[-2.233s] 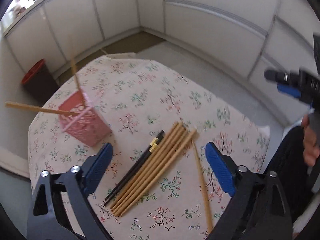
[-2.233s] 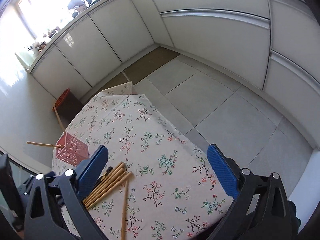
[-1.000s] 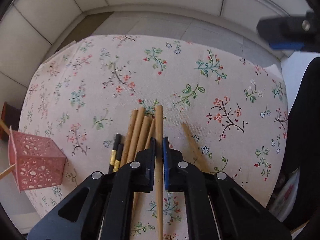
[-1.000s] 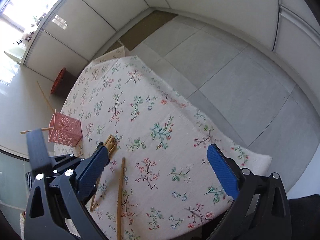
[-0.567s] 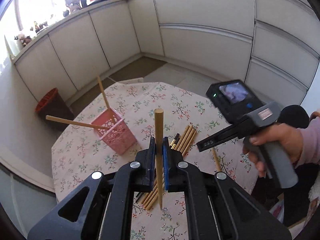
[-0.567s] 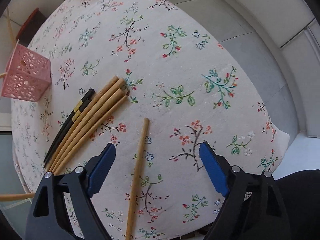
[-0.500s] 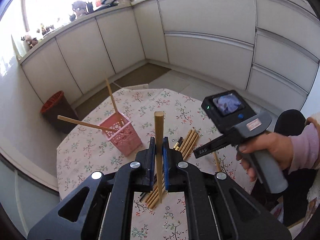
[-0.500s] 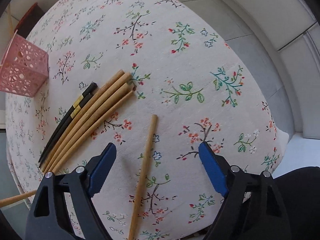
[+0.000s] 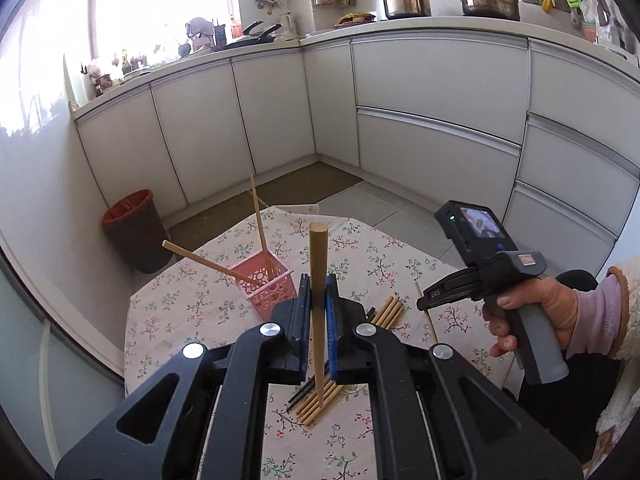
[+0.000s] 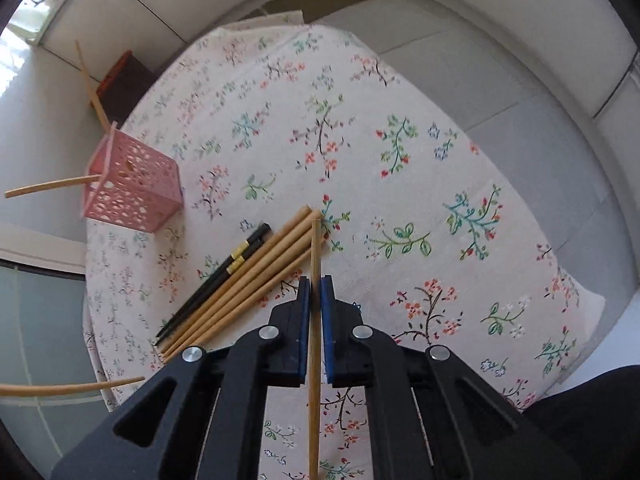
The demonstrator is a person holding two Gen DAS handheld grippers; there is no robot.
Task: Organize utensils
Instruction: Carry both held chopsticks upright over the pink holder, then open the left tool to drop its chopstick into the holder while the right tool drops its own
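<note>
Wooden chopstick in my left gripper [image 9: 318, 300]: clamped between the blue pads, standing near upright, thick end up, thin end hanging above the loose bundle on the table.
Left gripper state: jaws closed narrow on that chopstick [image 9: 319, 280], raised clear of the tablecloth.
Right gripper [image 10: 315, 296]: jaws closed narrow on a single wooden chopstick [image 10: 315, 320], which runs straight through the pads and out past them; I point steeply down at the table.
Right-hand chopstick tip: lies over the near end of the wooden bundle; I cannot tell whether it touches.
Right hand [image 9: 536, 308]: seen from my left camera, wrapped round the grey handle, pink cuff at the wrist.
Loose chopsticks: four wooden chopsticks [image 10: 248, 280] lie side by side on the cloth, with a black pair with gold bands [image 10: 224, 276] just beside them on the basket side.
Pink perforated basket [image 10: 134, 190]: upright on the tablecloth, apart from the bundle, with two wooden chopsticks [image 9: 260, 232] leaning out of it in different directions.
Table [image 10: 400, 184]: round, covered by a floral cloth.
Surroundings: brown waste bin [image 9: 134, 232] on the floor beyond the table; white cabinets behind.
</note>
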